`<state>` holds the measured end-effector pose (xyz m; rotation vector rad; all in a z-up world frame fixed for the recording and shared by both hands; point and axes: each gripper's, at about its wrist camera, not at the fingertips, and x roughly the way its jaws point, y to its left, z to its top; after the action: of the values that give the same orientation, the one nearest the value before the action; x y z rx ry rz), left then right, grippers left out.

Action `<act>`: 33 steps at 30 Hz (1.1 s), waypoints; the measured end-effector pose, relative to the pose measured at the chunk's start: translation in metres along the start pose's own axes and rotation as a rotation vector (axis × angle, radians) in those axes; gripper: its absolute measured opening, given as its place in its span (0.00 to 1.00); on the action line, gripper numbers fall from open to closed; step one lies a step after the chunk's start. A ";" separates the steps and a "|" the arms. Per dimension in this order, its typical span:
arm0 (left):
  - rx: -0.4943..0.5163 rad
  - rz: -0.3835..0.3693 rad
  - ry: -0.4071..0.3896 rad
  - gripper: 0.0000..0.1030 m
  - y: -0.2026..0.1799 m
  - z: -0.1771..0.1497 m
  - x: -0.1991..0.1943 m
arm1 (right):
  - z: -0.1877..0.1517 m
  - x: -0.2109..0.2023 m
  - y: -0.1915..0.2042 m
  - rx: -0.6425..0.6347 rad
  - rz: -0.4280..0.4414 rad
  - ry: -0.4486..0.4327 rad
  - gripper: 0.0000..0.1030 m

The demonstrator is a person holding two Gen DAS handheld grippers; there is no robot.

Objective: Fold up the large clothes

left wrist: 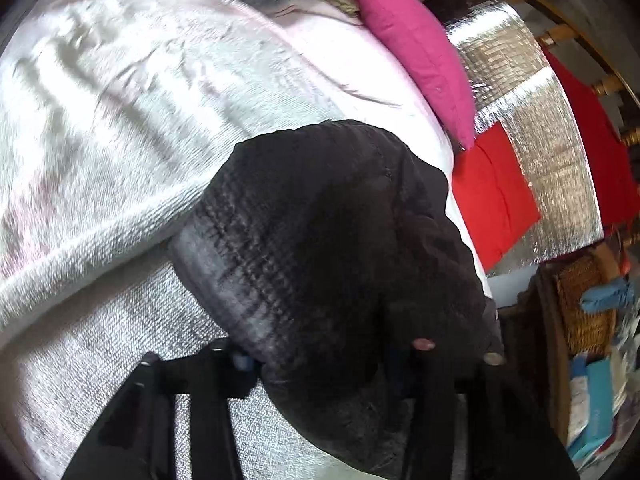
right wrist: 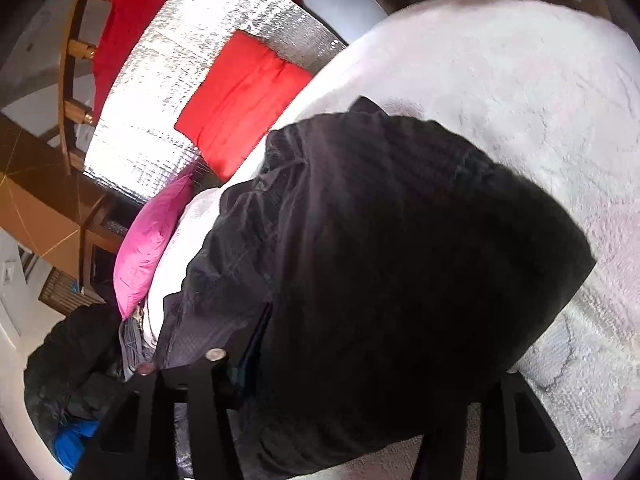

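Black quilted jacket [left wrist: 320, 232] bunches in both the left tool [left wrist: 360, 356] and right tool [right wrist: 360, 368], apparently gripped; next, lift and spread it over the white blanket [left wrist: 120, 120].

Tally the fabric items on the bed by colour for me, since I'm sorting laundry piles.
Black: 1, the black garment
Pink: 1, the pink pillow
Red: 2, a folded red cloth and a red cloth by the railing
White: 1, the white blanket
Total: 5
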<state>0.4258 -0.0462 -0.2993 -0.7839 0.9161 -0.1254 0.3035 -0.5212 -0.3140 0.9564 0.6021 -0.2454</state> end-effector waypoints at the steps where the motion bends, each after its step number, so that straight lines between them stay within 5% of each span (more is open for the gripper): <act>1: 0.024 0.002 -0.011 0.36 -0.004 -0.001 -0.004 | -0.001 -0.003 0.008 -0.040 -0.008 -0.015 0.45; 6: 0.122 0.013 -0.043 0.29 -0.020 -0.005 -0.025 | -0.007 -0.023 0.025 -0.132 -0.021 -0.040 0.39; 15: 0.227 0.017 0.013 0.29 0.022 -0.045 -0.101 | -0.059 -0.099 -0.007 -0.123 0.029 0.055 0.39; 18: 0.264 0.077 0.053 0.45 0.046 -0.065 -0.112 | -0.089 -0.113 -0.034 -0.063 0.046 0.130 0.46; 20: 0.243 0.098 0.119 0.53 0.059 -0.070 -0.118 | -0.098 -0.118 -0.047 -0.004 0.031 0.186 0.60; 23: 0.274 0.108 0.178 0.57 0.064 -0.079 -0.143 | -0.101 -0.136 -0.052 0.047 0.034 0.259 0.63; 25: 0.359 0.101 0.189 0.57 0.059 -0.086 -0.164 | -0.104 -0.159 -0.044 -0.029 0.014 0.323 0.63; 30: 0.591 0.119 0.019 0.75 -0.001 -0.073 -0.194 | -0.071 -0.199 0.005 -0.260 0.065 0.252 0.63; 33: 0.673 0.186 -0.096 0.83 -0.039 -0.053 -0.169 | -0.043 -0.181 0.038 -0.361 0.011 0.151 0.62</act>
<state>0.2895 -0.0333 -0.1804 -0.0789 0.7803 -0.2159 0.1580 -0.4759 -0.2007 0.6316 0.7504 -0.0505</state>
